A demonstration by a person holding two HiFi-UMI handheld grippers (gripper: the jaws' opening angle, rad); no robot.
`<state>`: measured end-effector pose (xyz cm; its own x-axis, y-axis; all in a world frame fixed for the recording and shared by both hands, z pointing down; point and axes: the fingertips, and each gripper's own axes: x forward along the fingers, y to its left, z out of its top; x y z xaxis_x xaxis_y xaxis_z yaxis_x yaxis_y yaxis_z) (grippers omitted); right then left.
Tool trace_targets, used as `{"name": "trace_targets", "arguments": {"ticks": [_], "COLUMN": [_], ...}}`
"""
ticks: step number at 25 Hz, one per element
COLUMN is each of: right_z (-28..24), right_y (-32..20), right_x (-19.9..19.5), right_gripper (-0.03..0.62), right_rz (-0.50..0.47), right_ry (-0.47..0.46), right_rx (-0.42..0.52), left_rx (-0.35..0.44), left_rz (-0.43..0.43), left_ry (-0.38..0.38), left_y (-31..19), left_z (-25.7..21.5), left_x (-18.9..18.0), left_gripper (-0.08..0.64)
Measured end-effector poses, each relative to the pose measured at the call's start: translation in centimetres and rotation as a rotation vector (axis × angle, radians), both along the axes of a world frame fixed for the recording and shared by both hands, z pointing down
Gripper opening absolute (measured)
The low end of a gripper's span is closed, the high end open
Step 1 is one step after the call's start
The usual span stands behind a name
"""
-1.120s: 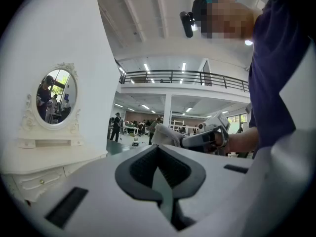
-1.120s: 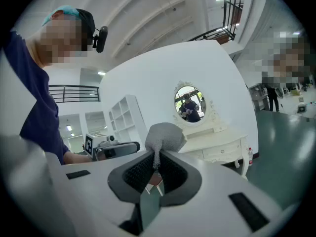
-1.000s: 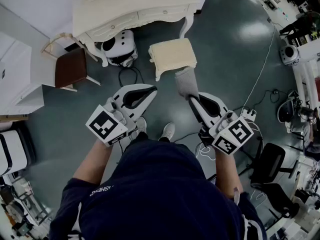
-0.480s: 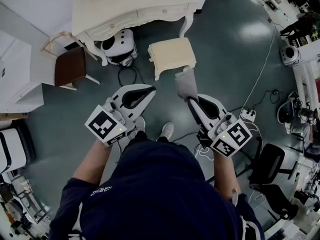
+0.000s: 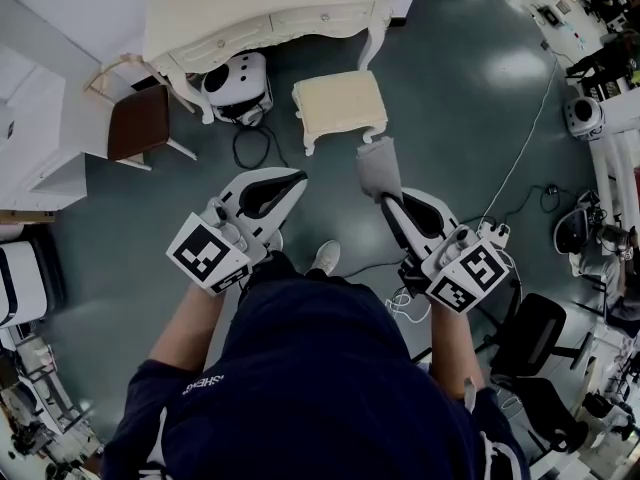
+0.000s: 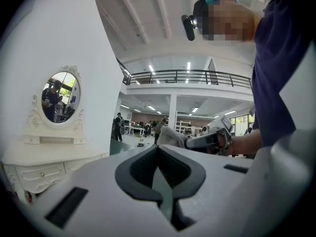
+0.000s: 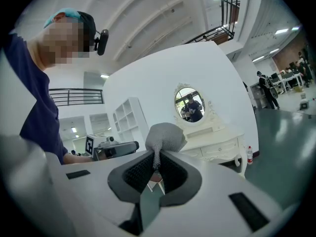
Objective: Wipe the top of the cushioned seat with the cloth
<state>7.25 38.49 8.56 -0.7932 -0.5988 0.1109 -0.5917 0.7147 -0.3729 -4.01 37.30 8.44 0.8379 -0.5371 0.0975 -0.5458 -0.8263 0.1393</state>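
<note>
As a second ago, the right gripper [image 5: 385,200] pinches the cloth [image 5: 378,166] just off the seat's [image 5: 340,106] 5 o'clock corner, while the left gripper [image 5: 297,176], fingers [image 6: 133,172] pressed together and empty, hovers at its 7 o'clock

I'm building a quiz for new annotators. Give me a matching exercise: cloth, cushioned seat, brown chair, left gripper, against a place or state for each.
1 cloth
2 cushioned seat
3 brown chair
4 left gripper

A jaws together, nothing between
B on the floor, just ahead of the cloth
C clamped in the right gripper
D far left in the head view, beside the dressing table

Pairs: 1-C, 2-B, 3-D, 4-A
</note>
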Motion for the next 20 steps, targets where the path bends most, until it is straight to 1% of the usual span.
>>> {"name": "trace_targets", "arguments": {"ticks": [6, 11, 16, 20], "right_z": [0.4, 1.1, 2.2, 2.7], "right_y": [-0.2, -1.4, -3.6, -6.3], "right_x": [1.2, 1.8, 2.5, 2.3], "right_gripper": [0.044, 0.044, 0.044, 0.044], "right_rz": [-0.001, 0.007, 0.028, 0.038], "right_ry": [-0.003, -0.001, 0.0, 0.003], "right_rx": [-0.011, -0.028, -0.054, -0.063], "left_rx": [-0.014, -0.023, -0.041, -0.054], "left_rz": [-0.014, -0.01, 0.009, 0.018], "left_ry": [0.001, 0.012, 0.015, 0.02], "left_y": [-0.1, -1.7, -3.9, -6.6], "left_z": [0.6, 1.2, 2.3, 2.9], "left_x": [0.9, 1.6, 2.3, 2.2], "left_gripper": [0.008, 0.008, 0.008, 0.008]}}
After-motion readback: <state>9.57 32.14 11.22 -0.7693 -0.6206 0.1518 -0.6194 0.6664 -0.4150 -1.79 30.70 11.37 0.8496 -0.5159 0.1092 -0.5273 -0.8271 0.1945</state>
